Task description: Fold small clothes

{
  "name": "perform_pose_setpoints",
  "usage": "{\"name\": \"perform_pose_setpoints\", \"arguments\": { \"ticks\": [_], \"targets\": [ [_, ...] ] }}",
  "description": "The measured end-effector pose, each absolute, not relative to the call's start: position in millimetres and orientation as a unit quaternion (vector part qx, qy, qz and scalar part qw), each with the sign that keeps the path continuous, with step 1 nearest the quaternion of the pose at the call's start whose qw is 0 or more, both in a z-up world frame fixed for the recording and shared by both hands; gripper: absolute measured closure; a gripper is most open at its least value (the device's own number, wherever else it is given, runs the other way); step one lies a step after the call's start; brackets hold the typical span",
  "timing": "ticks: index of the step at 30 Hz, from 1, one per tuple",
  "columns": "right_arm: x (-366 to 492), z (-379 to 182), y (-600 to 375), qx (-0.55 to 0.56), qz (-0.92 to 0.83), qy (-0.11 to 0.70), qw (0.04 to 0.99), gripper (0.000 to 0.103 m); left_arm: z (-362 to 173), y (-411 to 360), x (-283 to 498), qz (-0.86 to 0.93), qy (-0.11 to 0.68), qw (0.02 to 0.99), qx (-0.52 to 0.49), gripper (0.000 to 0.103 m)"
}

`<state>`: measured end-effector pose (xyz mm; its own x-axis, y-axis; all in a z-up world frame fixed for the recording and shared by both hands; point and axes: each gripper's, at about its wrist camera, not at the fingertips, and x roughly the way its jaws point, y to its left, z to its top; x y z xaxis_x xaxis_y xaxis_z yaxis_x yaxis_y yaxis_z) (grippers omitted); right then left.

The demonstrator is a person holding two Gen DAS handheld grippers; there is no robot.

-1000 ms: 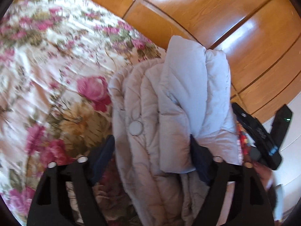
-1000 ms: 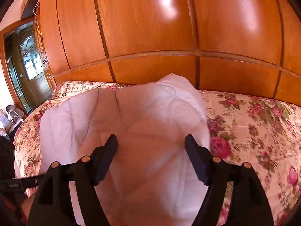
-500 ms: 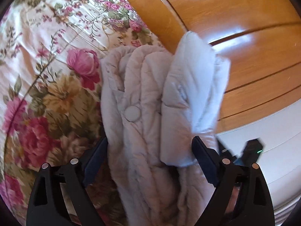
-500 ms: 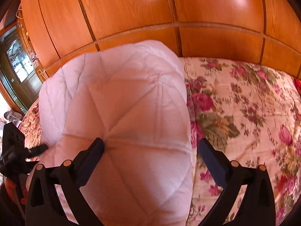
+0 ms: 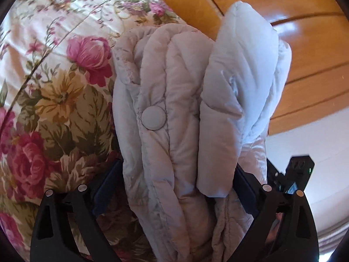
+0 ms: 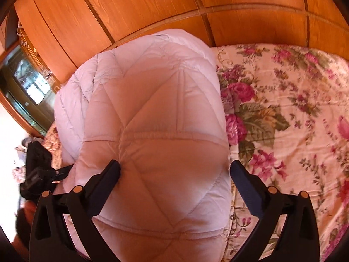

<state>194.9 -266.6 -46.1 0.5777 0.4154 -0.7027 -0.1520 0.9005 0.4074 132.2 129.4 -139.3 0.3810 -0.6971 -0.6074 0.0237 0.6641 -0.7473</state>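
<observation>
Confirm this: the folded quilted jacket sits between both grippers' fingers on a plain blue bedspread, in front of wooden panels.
Not quite: the bedspread is floral, pink roses on cream, as the right wrist view shows. The rest stands: the quilted jacket sits between both grippers' fingers, wooden panels behind.
</observation>
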Motion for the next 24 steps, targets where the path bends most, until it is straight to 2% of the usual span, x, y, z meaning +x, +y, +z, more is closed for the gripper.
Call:
{"name": "perform_pose_setpoints", "arguments": {
  "ticks": [9,13,24],
  "targets": [
    [227,-87,-294,0.266,0.275,0.486,0.786,0.002,-143,126,148,-0.286,0.515,0.753,-0.294,0.008],
    [237,-112,-300,0.338,0.306,0.499,0.737,0.002,-144,118,167,-0.289,0.517,0.756,-0.280,0.005],
    [236,-119,-311,0.337,0.321,0.495,0.734,0.002,-144,114,172,-0.305,0.519,0.754,-0.262,0.003]
  ]
}}
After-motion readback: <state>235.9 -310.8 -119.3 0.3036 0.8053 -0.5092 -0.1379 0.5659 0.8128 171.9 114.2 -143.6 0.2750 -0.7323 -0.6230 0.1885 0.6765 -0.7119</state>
